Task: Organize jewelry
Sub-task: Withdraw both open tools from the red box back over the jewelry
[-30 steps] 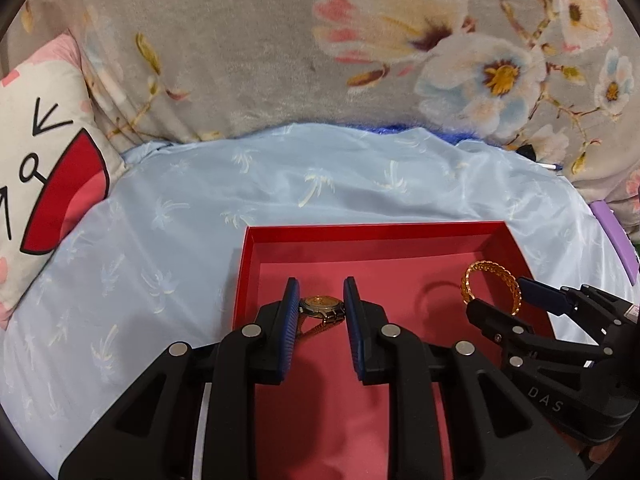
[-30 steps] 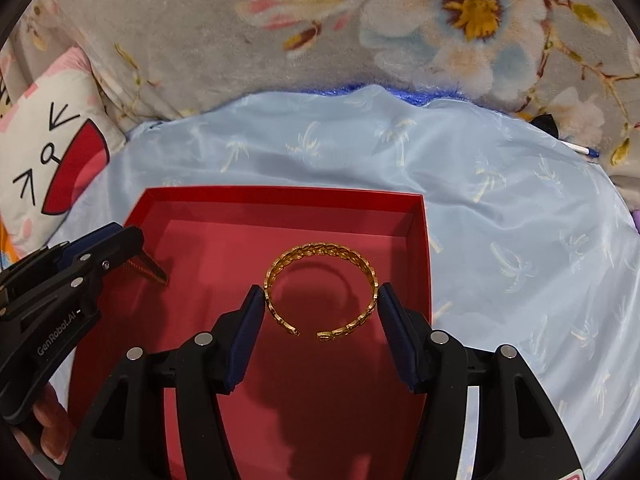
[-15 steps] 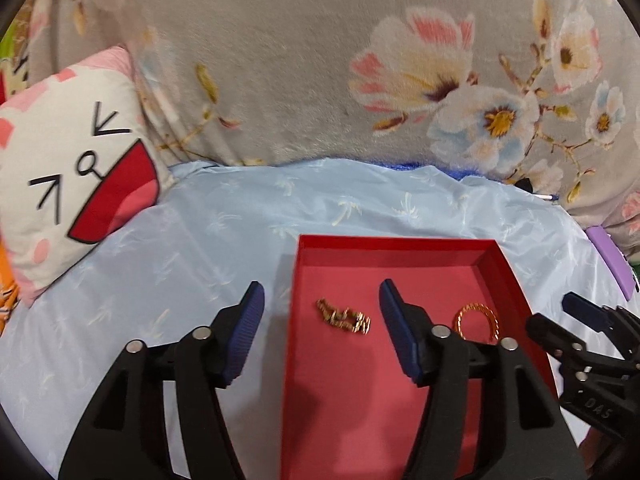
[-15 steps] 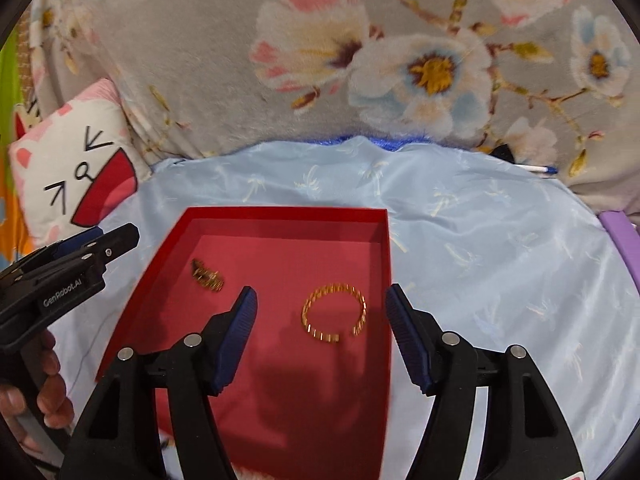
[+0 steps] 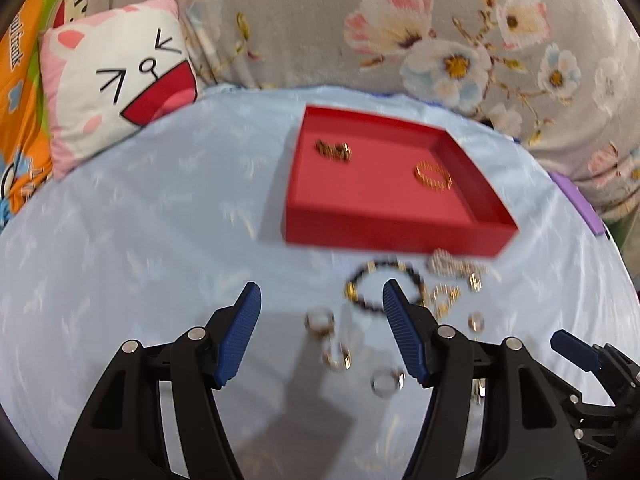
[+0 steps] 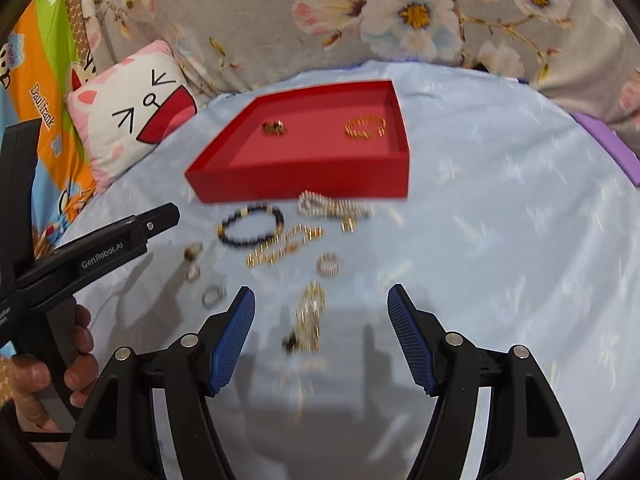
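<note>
I am holding both tools over the blue cloth [image 6: 500, 240], just short of the red tray [image 6: 304, 184]; my left gripper [image 5: 320, 332] and right gripper [image 6: 320, 340] are both gaping with nothing between the pads. The left's jaws have just been opening, and it is empty. The watch [image 5: 333, 151] and the gold bangle [image 6: 366, 127] are lying in the tray, well apart; I am judging that two pieces are sorted and this is the reach for the next. The rest is lying loose on the cloth: a bead bracelet [image 6: 251, 230], a gold chain [image 6: 310, 316] between my right pads, and small rings [image 5: 320, 322] near my left. The next move is calling for a low, careful pinch; the frames are blurred.
</note>
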Motion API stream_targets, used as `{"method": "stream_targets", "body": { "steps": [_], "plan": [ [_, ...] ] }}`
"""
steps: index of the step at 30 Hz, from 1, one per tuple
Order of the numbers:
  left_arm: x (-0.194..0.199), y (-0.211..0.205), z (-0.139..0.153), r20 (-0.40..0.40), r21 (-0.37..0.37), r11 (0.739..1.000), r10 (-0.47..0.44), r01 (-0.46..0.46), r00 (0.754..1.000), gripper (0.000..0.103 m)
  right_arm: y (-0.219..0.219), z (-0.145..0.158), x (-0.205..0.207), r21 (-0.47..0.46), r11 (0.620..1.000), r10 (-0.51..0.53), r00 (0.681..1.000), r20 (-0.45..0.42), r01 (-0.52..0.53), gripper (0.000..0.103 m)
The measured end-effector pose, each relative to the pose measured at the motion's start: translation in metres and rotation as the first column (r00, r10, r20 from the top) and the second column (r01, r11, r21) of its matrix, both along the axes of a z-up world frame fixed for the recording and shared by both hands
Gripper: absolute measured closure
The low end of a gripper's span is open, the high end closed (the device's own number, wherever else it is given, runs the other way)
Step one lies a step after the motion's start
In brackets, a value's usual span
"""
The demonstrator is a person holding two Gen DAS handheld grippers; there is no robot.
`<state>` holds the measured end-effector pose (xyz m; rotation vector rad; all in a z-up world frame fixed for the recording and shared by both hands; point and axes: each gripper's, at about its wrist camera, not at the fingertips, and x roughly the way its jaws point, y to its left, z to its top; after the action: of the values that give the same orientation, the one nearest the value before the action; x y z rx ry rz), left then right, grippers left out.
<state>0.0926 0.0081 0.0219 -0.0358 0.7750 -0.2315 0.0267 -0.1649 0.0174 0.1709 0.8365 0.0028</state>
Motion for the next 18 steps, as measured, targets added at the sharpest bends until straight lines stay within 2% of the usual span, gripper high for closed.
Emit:
{"method": "stream_targets", "body": {
  "steps": [3,5,11,18],
  "plan": [
    [-0.018,-0.008,-0.015,-0.015,0.058,0.998,0.0,0.001,1.0,0.042,-0.004,-0.013,-0.015,0.019,0.999,-0.025,1.0,-0.015,0.026,0.036],
    [-0.027,-0.011,-0.022,-0.016,0.068,0.998,0.0,0.001,1.0,0.042,-0.007,-0.018,-0.021,0.03,0.999,-0.041,0.999,-0.012,0.041,0.036],
    [-0.041,-0.021,-0.032,0.002,0.122,0.993,0.004,-0.004,1.0,0.042,-0.007,-0.027,-0.034,-0.019,0.998,-0.067,0.998,0.002,0.067,0.036],
    [-0.037,-0.02,-0.035,-0.02,0.113,0.993,0.016,-0.013,1.0,0.042,-0.008,-0.032,-0.035,-0.032,0.997,-0.073,0.997,-0.008,0.072,0.035]
  ]
}}
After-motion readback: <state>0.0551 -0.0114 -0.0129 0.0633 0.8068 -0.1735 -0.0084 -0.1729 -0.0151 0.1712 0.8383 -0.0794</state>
